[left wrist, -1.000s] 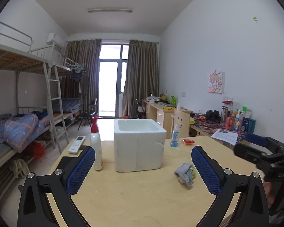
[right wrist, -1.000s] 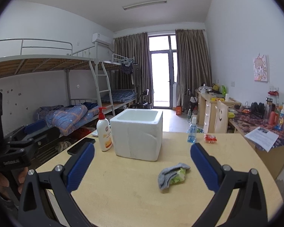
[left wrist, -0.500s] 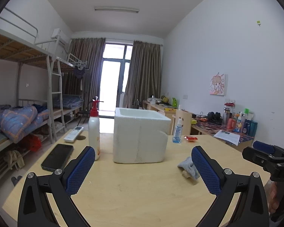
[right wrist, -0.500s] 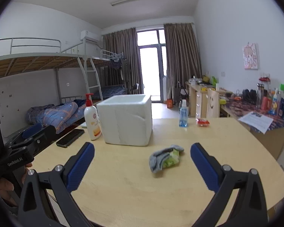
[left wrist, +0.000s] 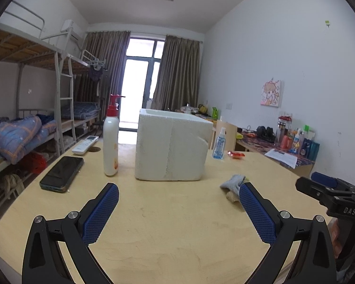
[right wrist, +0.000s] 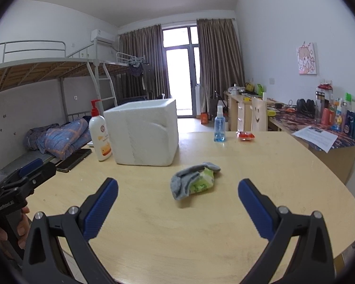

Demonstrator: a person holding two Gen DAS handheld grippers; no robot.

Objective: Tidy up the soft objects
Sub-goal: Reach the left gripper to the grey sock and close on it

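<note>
A grey sock (right wrist: 185, 181) lies crumpled on the wooden table (right wrist: 201, 232) over a green-and-white soft packet (right wrist: 203, 181). It sits just ahead of my right gripper (right wrist: 178, 187), which is open and empty, low over the table. In the left wrist view the sock (left wrist: 234, 181) shows partly behind the right fingertip of my left gripper (left wrist: 178, 192), which is open and empty. A white foam box (right wrist: 145, 133) with an open top stands beyond the sock; it also shows in the left wrist view (left wrist: 171, 145).
A lotion pump bottle (left wrist: 111, 142), a black phone (left wrist: 62, 170) and a white remote (left wrist: 85, 144) lie left of the box. A blue spray bottle (right wrist: 219, 125) and a red packet (right wrist: 246, 135) stand further back. Bunk beds are left, desks right.
Both grippers have come lower and closer to the table. The sock now sits nearer and more central between the right gripper's fingers. Both stay open.
</note>
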